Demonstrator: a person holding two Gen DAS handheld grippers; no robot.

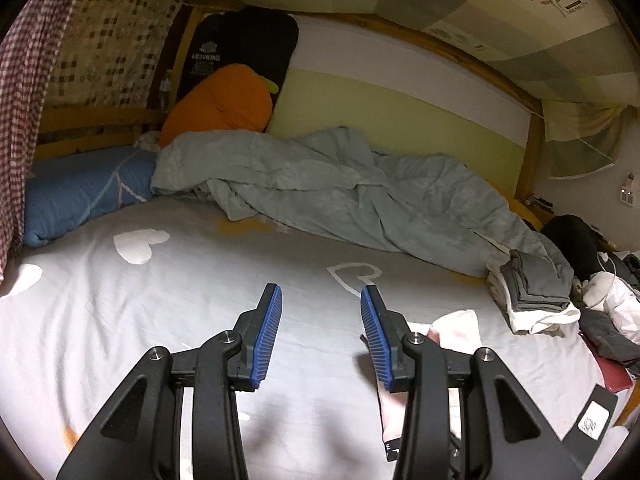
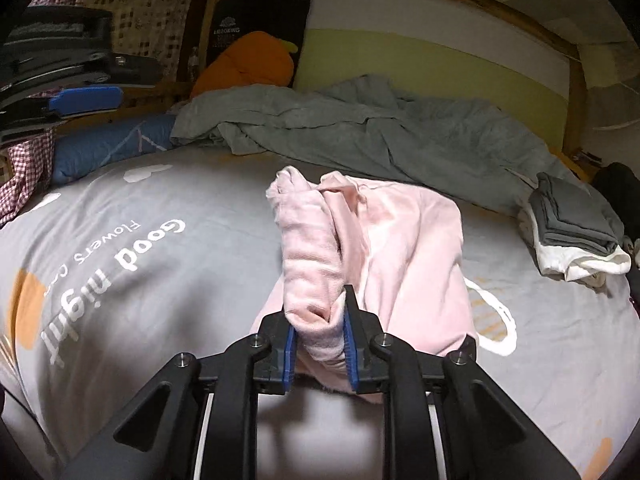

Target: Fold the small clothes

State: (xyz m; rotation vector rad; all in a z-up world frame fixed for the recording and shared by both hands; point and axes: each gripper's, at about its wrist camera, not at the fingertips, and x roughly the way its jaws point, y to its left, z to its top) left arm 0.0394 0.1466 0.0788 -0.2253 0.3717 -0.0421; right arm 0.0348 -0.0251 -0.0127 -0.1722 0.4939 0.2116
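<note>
The right tool point(image 2: 320, 336) is clamped on a bunched fold of the pink garment point(image 2: 400, 240); the cloth fills the gap between its blue pads point(image 2: 291, 360) and bulges upward past the fingertips. From that pinch the rest of the garment spreads ahead and to the right, draping down onto the grey bed sheet point(image 2: 140, 280), beside the "Good night" lettering point(image 2: 120, 256).

The left tool point(image 1: 321, 320) hangs above the sheet point(image 1: 160, 320) with its jaws well apart and nothing between them. In its view, a corner of the pink garment point(image 1: 456, 328) shows just right of the right-hand finger, partly hidden behind it.

A stack of folded grey and white clothes point(image 2: 576, 232) sits near the bed's right edge, well apart from the garment. A rumpled grey-green duvet point(image 2: 360, 128) lies along the far side, with an orange carrot cushion point(image 2: 248, 64) and a blue pillow point(image 2: 108, 148) at the head
</note>
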